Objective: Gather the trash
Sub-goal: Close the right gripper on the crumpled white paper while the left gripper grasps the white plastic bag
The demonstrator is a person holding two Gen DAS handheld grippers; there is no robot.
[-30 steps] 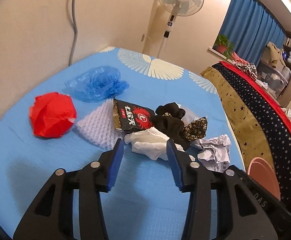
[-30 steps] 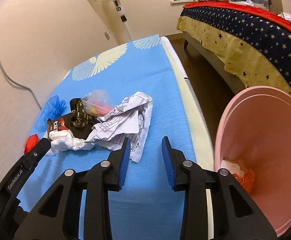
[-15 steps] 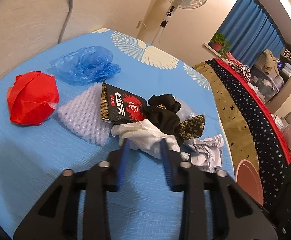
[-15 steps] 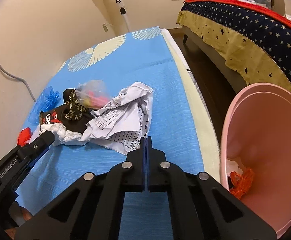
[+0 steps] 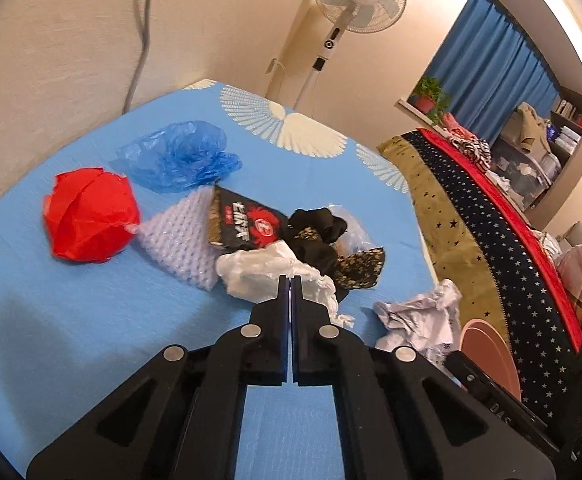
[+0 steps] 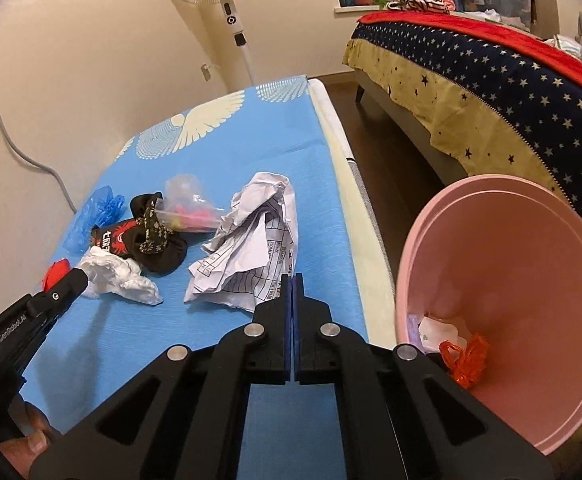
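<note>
Trash lies in a pile on the blue mat [image 5: 71, 320]: a red crumpled sheet [image 5: 89, 214], a blue plastic bag [image 5: 179, 156], white bubble wrap [image 5: 183, 240], a black snack packet [image 5: 247, 226], black cloth [image 5: 319, 236], a white tissue wad [image 5: 267, 272] and crumpled printed paper [image 6: 251, 248]. My left gripper [image 5: 290, 280] is shut and empty, its tips just short of the tissue wad. My right gripper [image 6: 292, 278] is shut and empty at the near edge of the printed paper. A pink bin [image 6: 511, 300] stands to the right, with a few scraps inside.
A clear bag with coloured bits [image 6: 189, 208] lies behind the paper. A standing fan [image 6: 227, 12] is at the far end of the mat. A bed with a star-patterned cover [image 6: 491, 68] runs along the right, across a strip of dark floor [image 6: 391, 132].
Both grippers have gone from open to shut with nothing between the fingers. The left gripper moved closer to the tissue wad; the right one edged toward the printed paper.
</note>
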